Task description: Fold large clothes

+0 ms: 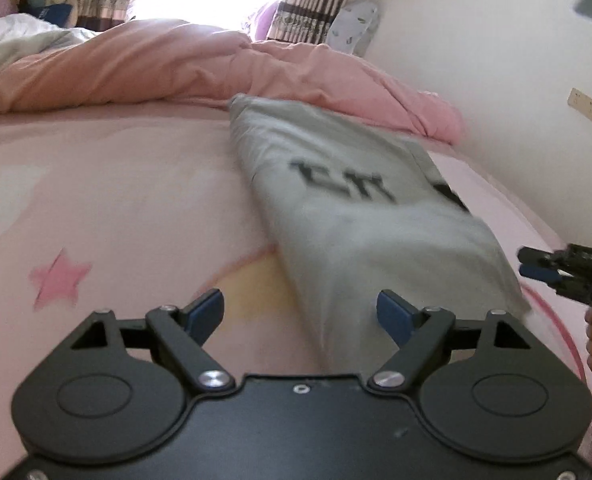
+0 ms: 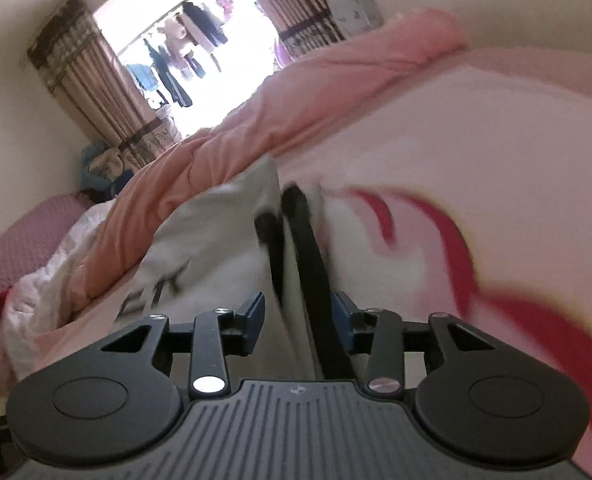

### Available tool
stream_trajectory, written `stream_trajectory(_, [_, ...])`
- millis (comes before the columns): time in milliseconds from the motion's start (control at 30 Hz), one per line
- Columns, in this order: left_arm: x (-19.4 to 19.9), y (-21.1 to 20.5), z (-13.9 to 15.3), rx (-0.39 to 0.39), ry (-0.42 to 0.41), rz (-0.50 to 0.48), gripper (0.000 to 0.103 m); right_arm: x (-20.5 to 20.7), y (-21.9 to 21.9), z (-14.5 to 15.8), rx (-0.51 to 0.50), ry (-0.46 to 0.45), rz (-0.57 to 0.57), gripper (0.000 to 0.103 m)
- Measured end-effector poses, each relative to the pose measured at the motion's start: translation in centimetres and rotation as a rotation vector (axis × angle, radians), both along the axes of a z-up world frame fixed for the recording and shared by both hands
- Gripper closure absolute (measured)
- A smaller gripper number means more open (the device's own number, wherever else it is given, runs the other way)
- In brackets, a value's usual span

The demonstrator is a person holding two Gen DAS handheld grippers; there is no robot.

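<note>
Grey printed T-shirt (image 1: 359, 200) lies on the pink bed (image 1: 116, 208), folded to a long narrow strip; crosswise folds appear outstanding. Left gripper (image 1: 300, 312) jaws wide, empty. Right gripper (image 2: 297, 316) jaws part-open, straddling cloth, not gripping.

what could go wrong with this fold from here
1. Both sets of jaws stand open and press on nothing: the left gripper sits at the near edge of the grey garment, the right gripper straddles it. The fold just laid could spring back.
2. The garment lies slanted across the pink sheet, its far end close to the bunched pink duvet; the next fold may come out crooked or snag there.
3. Both views are blurred, so a re-grasp may miss the edge.
</note>
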State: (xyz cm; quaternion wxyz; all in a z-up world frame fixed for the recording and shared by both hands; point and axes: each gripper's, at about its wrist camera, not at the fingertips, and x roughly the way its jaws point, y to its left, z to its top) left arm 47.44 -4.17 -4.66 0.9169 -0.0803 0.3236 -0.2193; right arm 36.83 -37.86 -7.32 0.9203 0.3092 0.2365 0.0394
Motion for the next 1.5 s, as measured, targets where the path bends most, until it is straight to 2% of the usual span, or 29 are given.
stream_trajectory(67, [-1.9, 0.1, -0.8, -0.006, 0.005, -0.002, 0.019, -1.5, 0.2, -1.4, 0.068, 0.02, 0.005, 0.055])
stream_trajectory(133, [-2.9, -0.7, -1.5, 0.03, -0.002, -0.001, 0.022, -1.6, 0.7, -2.3, 0.092, 0.033, 0.012, 0.055])
stream_trajectory(300, [-2.8, -2.8, -2.5, 0.101, -0.02, 0.023, 0.041, 0.7, 2.2, -3.2, 0.151, 0.059, 0.008, 0.055])
stream_trajectory(433, [-1.6, -3.3, -2.9, 0.086, 0.006, 0.032, 0.057, 1.5, 2.6, -3.2, 0.188, 0.051, -0.03, 0.054])
stream_trajectory(533, [-1.9, -3.7, -3.1, 0.086, -0.002, 0.038, 0.063, 1.2, 3.2, -2.8, 0.174, 0.033, -0.043, 0.051])
stream_trajectory(600, [-2.0, -4.3, -2.9, 0.093, -0.01, 0.045, 0.064, 1.0, 3.7, -2.3, 0.146, 0.032, -0.062, 0.052])
stream_trajectory(733, [-2.2, -5.3, -2.7, 0.123, -0.038, 0.041, 0.065, 0.3, 4.0, -2.0, 0.146, -0.04, -0.071, 0.051])
stream_trajectory(867, [-1.4, -6.1, -2.9, 0.129, -0.019, 0.037, 0.065, 3.0, 4.1, -3.1, 0.152, 0.034, -0.038, 0.052])
stream_trajectory(900, [-1.2, -6.3, -3.0, 0.135, -0.02, 0.039, 0.065, 3.3, 4.0, -3.5, 0.17, 0.029, -0.043, 0.054])
stream_trajectory(933, [-1.2, -6.5, -3.1, 0.145, -0.022, 0.043, 0.064, 3.5, 3.9, -3.7, 0.183, 0.023, -0.055, 0.079])
stream_trajectory(967, [-1.2, -6.6, -3.1, 0.15, -0.027, 0.048, 0.066, 3.7, 3.9, -3.6, 0.187, 0.021, -0.05, 0.099])
stream_trajectory(1000, [-1.3, -6.8, -3.1, 0.157, -0.034, 0.052, 0.068, 3.5, 3.9, -3.2, 0.186, 0.006, -0.053, 0.1])
stream_trajectory(1067, [-1.7, -7.1, -2.5, 0.199, -0.052, 0.07, 0.08, 2.3, 3.7, -1.5, 0.165, -0.066, -0.082, 0.1])
stream_trajectory(1133, [-1.9, -7.2, -1.7, 0.227, -0.066, 0.081, 0.081, 0.9, 2.6, 0.4, 0.188, -0.134, -0.117, 0.101])
stream_trajectory(1200, [-2.4, -7.5, -1.0, 0.251, -0.096, 0.067, 0.081, 0.3, 1.6, 1.3, 0.165, -0.152, -0.125, 0.102])
stream_trajectory(1267, [-2.5, -7.9, -1.3, 0.275, -0.11, 0.051, 0.081, 0.9, 1.2, 0.2, 0.136, -0.101, -0.126, 0.102])
stream_trajectory(1367, [-2.4, -7.9, -3.2, 0.313, -0.119, 0.059, 0.074, 2.3, 1.3, -3.9, 0.13, 0.015, -0.111, 0.102])
stream_trajectory(1400, [-2.5, -7.6, -3.7, 0.322, -0.13, 0.055, 0.072, 2.6, 1.3, -4.9, 0.137, 0.027, -0.109, 0.102])
stream_trajectory(1467, [-2.6, -7.1, -4.1, 0.335, -0.164, 0.04, 0.06, 2.9, 1.5, -5.9, 0.152, 0.019, -0.118, 0.102])
stream_trajectory(1500, [-2.5, -6.9, -4.1, 0.336, -0.163, 0.032, 0.06, 3.0, 1.6, -5.9, 0.151, 0.016, -0.12, 0.102])
